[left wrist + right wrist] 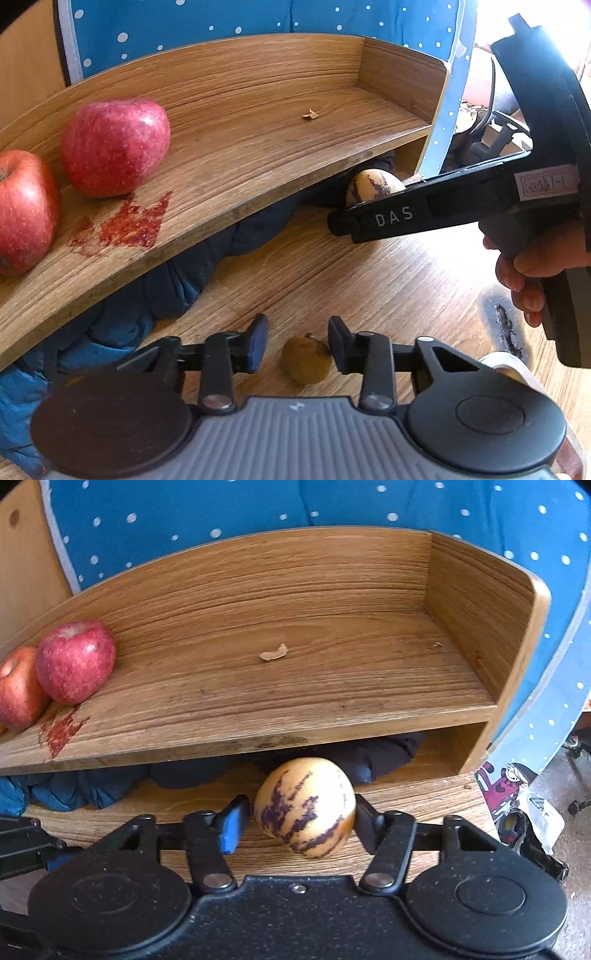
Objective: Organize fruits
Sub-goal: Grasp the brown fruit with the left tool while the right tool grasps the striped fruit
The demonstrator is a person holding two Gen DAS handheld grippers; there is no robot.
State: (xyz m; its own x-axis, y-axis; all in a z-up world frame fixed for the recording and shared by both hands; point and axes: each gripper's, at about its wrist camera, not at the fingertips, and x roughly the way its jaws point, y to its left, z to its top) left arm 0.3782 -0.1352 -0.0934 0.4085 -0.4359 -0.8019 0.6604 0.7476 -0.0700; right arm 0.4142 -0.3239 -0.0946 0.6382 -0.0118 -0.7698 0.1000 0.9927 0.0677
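Fruits sit in or near both our claws. Our right gripper (301,812) holds a cream pepino melon with purple streaks (306,806), the jaws pressed against its two sides, just in front of the gap beneath the wooden shelf (258,709). Our left gripper (297,343) is spread fairly wide, with a small brown kiwi (306,360) lying on the wooden tabletop (369,280) between its blue-padded fingers (258,343); we cannot tell whether either pad touches it. From the left wrist view, the right tool reaches in from the right, a hand (532,273) wrapped around its grip. Up on the shelf, at its left end, two red apples (75,661) stand side by side beside a reddish stain (61,731). Dark blue cloth (92,782) is bunched underneath the shelf, and a blue dotted panel (258,506) rises behind it.
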